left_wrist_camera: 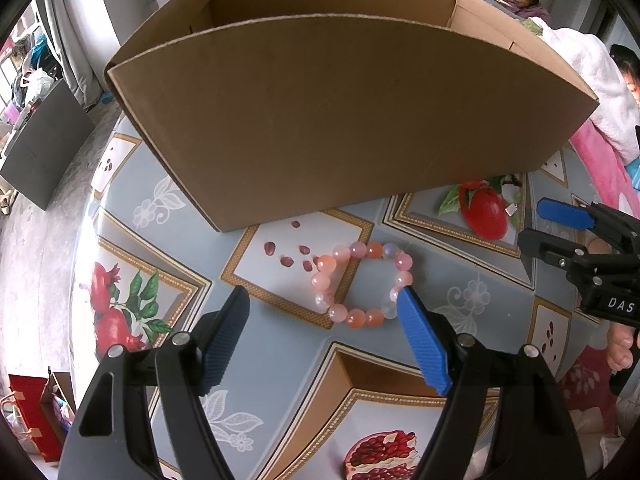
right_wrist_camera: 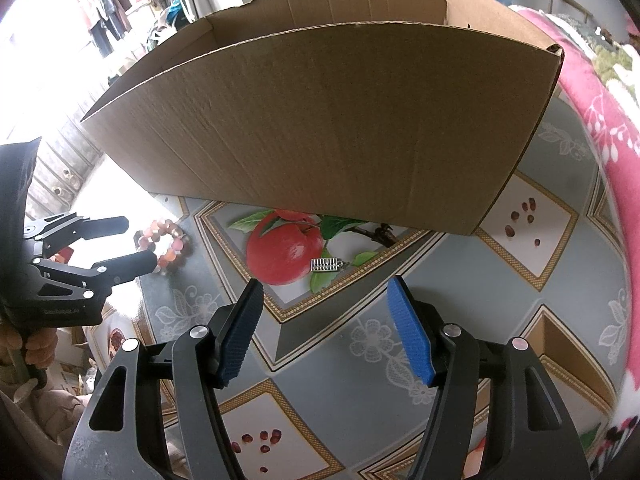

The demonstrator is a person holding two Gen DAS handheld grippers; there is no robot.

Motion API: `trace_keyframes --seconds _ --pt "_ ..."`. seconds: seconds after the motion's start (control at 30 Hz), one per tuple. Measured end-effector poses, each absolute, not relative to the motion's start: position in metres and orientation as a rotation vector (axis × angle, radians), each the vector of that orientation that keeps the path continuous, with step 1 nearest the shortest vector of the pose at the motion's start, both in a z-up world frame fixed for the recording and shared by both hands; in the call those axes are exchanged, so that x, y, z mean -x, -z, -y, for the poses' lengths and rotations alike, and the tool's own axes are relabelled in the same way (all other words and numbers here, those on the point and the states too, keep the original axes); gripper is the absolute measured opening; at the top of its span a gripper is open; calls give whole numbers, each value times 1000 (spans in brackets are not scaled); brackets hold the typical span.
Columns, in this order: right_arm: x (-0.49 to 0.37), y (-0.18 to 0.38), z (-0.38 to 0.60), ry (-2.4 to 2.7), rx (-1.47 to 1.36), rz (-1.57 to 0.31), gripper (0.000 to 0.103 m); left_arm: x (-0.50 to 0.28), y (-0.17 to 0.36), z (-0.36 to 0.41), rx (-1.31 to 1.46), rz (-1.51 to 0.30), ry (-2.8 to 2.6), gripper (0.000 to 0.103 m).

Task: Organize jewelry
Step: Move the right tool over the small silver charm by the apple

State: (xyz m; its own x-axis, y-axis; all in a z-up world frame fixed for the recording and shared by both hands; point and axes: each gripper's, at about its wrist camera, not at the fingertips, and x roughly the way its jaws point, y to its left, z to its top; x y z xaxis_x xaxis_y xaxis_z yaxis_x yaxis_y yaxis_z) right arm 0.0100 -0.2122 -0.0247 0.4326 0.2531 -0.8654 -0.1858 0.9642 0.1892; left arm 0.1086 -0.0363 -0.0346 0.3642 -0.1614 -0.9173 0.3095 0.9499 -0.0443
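Left gripper (left_wrist_camera: 322, 298) and right gripper (right_wrist_camera: 325, 290) point downward, jaws apart.

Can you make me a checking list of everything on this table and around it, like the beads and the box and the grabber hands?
Surface: table with a glossy fruit-and-flower printed cover.
Job's things: pink bead bracelet lying flat in front of the cardboard box; small silver charm lying on the apple print.
Clutter: nothing seen.
Grippers: left gripper open, its blue finger by the bracelet's edge; right gripper open, just short of the charm.
Cables: nothing seen.
Surroundings: pink blanket beside the table, hanging clothes, two people behind the box.
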Motion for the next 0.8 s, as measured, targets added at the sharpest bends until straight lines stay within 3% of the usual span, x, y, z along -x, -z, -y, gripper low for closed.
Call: trace_keyframes --seconds 0.47,0.8 --pt "-10 25 213 -275 -68 -1089 62 -108 35 37 -146 -1150 310 75" --pt "-11 25 213 -275 -81 -1081 62 -77 29 32 -97 -1002 534 75"
